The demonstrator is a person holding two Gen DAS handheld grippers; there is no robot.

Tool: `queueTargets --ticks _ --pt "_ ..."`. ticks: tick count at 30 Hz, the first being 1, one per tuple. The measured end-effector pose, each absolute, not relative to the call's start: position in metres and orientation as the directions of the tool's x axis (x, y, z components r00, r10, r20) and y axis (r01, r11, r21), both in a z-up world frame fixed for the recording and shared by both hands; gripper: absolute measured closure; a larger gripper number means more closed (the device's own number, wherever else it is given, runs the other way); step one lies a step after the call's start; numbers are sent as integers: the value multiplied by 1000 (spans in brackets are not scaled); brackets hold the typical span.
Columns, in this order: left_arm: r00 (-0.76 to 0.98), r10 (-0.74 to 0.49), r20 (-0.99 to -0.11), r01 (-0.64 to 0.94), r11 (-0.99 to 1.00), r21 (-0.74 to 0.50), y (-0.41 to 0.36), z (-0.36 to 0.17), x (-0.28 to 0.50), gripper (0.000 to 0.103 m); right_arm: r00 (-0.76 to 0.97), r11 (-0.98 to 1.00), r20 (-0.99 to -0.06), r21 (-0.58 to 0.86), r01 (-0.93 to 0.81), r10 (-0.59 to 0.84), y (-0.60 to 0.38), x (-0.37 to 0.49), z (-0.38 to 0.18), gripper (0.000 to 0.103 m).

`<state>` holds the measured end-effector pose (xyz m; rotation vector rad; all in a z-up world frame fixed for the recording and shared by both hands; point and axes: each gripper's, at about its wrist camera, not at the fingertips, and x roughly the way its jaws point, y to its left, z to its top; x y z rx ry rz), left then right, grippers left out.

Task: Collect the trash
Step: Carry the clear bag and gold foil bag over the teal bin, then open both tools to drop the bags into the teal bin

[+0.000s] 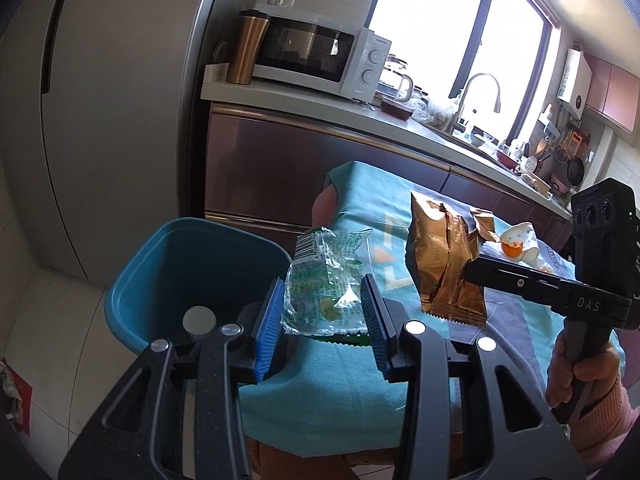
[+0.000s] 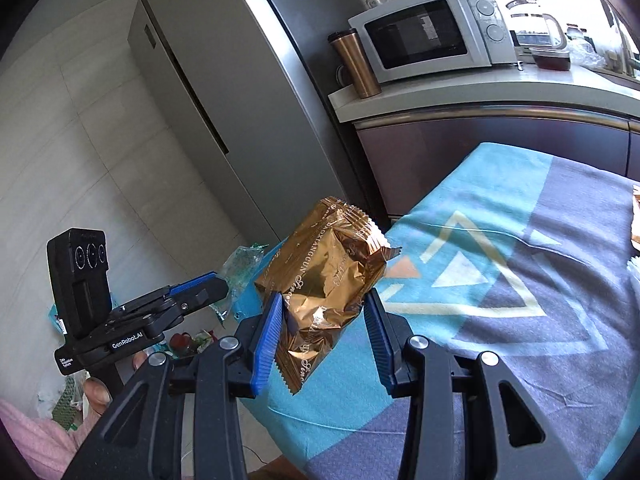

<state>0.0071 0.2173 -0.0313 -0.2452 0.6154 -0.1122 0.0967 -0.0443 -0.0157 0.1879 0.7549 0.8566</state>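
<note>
My left gripper (image 1: 323,312) is shut on a clear green-printed plastic wrapper (image 1: 326,280) and holds it above the table's near-left edge, just right of the blue trash bin (image 1: 160,264) on the floor. My right gripper (image 2: 326,320) is shut on a crumpled gold foil snack bag (image 2: 328,276), lifted over the left edge of the table. The gold bag also shows in the left wrist view (image 1: 444,256), held to the right of the wrapper. The wrapper shows in the right wrist view (image 2: 240,268), in the left gripper's fingers.
A teal and grey patterned cloth covers the table (image 2: 500,280). Eggshell pieces (image 1: 516,242) lie on it farther back. A kitchen counter with microwave (image 1: 316,54), copper tumbler (image 1: 246,50) and sink runs behind. A fridge (image 1: 100,100) stands left of the bin.
</note>
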Motion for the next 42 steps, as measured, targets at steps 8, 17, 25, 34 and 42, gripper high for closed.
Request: queueTargets --ticks 8,17,25,34,42 --pt "809 -111 -577 -49 966 -254 248 -43 12 64 371 634 -551 425 -646 748 -7 108 -17 63" --pt "796 -56 -603 -116 963 -243 269 -55 19 64 321 624 -596 413 -664 736 30 117 -25 63" --pt "777 -23 -629 -164 957 -238 284 -69 24 64 294 627 -644 377 -682 706 61 125 -30 63" --pt "755 -2 -656 -202 951 -236 297 -84 36 64 262 632 -695 349 -692 670 93 139 -42 63" --pt "730 -11 -683 -215 945 -245 302 -100 52 61 244 657 -732 348 -669 636 109 149 -58 61"
